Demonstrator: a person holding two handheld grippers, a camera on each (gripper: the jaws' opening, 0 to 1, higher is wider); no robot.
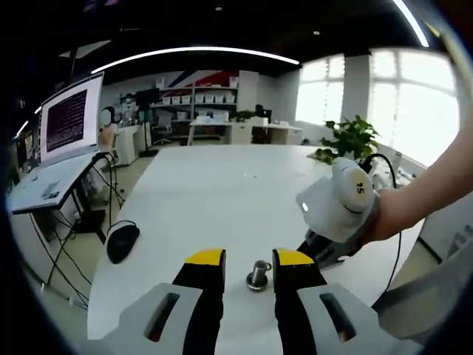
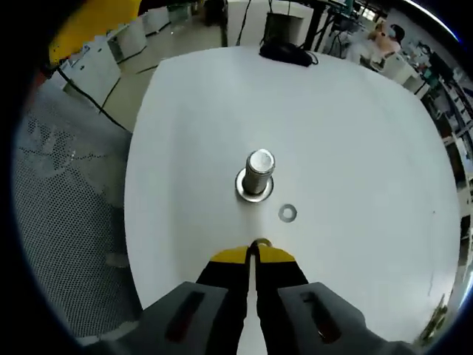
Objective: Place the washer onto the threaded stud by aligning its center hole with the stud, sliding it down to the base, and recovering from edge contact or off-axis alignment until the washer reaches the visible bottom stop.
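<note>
The right gripper (image 2: 253, 255), its jaws together, pinches a thin metal washer (image 2: 260, 242) at the tips. A short upright steel threaded stud (image 2: 256, 174) stands just ahead. The left gripper (image 1: 249, 260), jaws apart, brackets the stud. A tilted washer could catch the stud's edge.
</note>
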